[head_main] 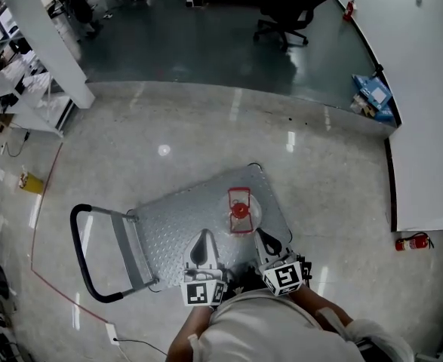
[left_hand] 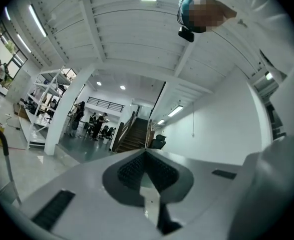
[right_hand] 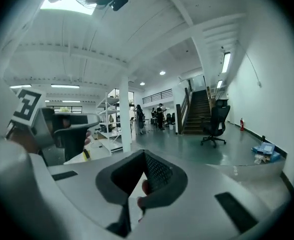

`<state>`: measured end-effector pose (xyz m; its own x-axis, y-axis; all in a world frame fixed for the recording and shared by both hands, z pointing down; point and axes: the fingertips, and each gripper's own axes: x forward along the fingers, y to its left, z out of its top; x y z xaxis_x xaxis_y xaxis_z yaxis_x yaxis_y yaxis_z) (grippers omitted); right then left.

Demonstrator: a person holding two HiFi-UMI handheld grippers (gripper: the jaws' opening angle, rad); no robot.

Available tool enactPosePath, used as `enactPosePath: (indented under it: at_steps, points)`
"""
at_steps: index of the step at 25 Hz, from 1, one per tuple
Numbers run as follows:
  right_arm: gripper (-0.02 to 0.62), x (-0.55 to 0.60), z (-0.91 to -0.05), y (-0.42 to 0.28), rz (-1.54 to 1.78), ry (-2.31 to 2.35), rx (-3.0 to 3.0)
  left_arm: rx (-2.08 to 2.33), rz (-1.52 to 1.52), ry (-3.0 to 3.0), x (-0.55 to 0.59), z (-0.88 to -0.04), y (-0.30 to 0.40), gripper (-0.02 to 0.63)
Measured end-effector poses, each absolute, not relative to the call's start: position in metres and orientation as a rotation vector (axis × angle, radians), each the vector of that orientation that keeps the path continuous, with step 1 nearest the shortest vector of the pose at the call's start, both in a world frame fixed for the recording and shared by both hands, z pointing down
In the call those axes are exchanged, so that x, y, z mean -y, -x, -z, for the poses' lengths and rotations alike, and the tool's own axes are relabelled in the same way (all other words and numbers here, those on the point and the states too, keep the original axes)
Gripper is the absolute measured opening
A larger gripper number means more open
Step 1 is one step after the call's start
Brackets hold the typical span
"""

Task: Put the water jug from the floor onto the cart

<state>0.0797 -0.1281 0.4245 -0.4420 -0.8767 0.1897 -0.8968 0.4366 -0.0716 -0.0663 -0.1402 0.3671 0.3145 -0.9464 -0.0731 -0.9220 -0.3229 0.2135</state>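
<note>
In the head view the water jug [head_main: 238, 210], clear with a red cap and red carry handle, stands upright on the checker-plate deck of the cart [head_main: 172, 221]. My left gripper [head_main: 203, 237] hangs over the deck's near edge, left of the jug and apart from it, jaws shut and empty. My right gripper [head_main: 262, 237] is just right of the jug, also shut, holding nothing. In the left gripper view the left gripper [left_hand: 145, 152] points level at the hall. The right gripper [right_hand: 144, 155] has its jaws together, with a red speck showing in the slit below.
The cart's black push handle [head_main: 81, 256] sticks out at the left. A fire extinguisher [head_main: 412, 241] lies by the white wall [head_main: 425, 127] on the right. Blue bags [head_main: 372, 93], an office chair [head_main: 289, 13], a white pillar [head_main: 47, 36] and shelving stand farther off.
</note>
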Motion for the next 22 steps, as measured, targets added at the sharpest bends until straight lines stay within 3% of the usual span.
enactPosePath:
  at_steps: [22]
  points:
    - [0.012, 0.099, -0.424, -0.069, -0.203, -1.501, 2.597, 1.710, 0.281, -2.460, 0.116, -0.367, 0.055, 0.003]
